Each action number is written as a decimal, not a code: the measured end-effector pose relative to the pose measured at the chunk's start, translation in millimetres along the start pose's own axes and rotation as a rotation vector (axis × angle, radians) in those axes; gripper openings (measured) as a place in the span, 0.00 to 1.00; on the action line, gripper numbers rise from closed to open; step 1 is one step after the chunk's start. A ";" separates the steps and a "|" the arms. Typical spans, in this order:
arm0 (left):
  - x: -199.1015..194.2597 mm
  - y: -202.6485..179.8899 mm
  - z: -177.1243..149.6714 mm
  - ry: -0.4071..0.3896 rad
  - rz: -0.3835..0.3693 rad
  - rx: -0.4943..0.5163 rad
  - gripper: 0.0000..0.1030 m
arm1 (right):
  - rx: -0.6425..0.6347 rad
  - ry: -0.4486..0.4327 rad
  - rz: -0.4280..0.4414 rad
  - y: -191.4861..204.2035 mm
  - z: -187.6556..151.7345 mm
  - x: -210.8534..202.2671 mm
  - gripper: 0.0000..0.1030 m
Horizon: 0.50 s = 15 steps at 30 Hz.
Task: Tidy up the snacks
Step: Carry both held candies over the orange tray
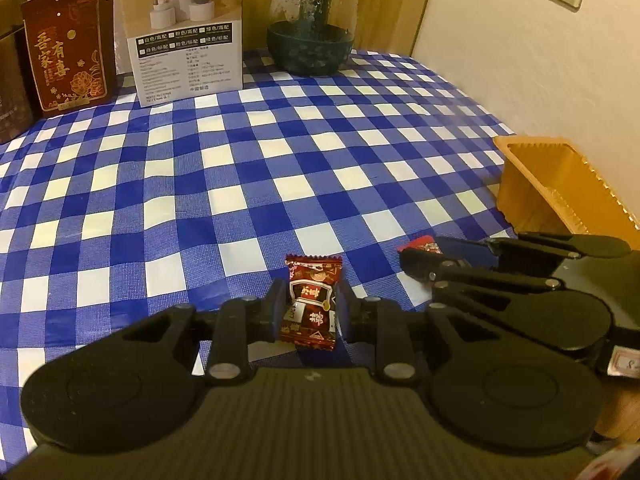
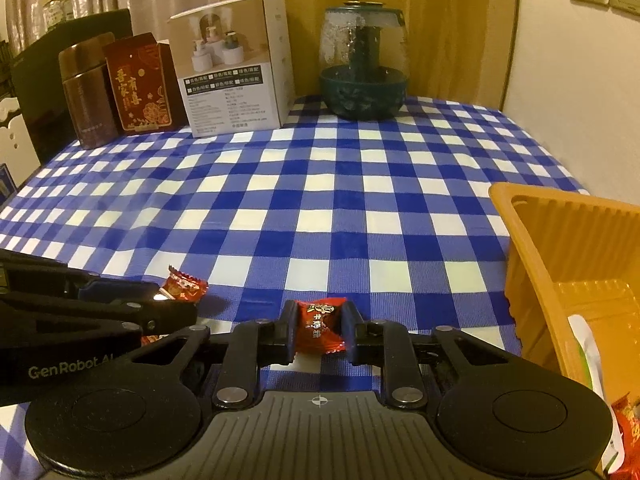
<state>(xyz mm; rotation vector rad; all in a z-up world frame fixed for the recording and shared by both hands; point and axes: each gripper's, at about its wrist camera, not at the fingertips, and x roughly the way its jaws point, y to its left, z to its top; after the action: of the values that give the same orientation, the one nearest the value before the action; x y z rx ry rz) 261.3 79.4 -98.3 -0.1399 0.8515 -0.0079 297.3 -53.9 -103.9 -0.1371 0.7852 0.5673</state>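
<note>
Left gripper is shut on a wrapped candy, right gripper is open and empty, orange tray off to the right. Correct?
Not quite. The right gripper is not open and empty: the right wrist view shows it shut on a red wrapped candy. The left gripper is shut on its candy, and the orange tray sits to the right.

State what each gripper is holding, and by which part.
Left gripper: a dark red wrapped candy, pinched across its middle. Right gripper: a brighter red wrapped candy, fingers also squeezing its middle sides.
</note>
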 end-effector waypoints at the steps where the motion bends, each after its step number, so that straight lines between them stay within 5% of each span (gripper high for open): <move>1: -1.2 0.0 -0.2 0.000 0.000 -0.002 0.23 | 0.003 0.000 0.000 -0.4 -0.1 -1.3 0.23; 15: -33.8 -12.0 -3.8 -0.036 -0.029 -0.016 0.23 | 0.056 -0.038 0.003 1.8 -0.1 -52.8 0.23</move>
<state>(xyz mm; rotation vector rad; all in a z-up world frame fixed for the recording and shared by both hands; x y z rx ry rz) 236.7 69.2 -73.9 -0.1673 0.8141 -0.0254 266.3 -75.1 -66.8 -0.0734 0.7638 0.5484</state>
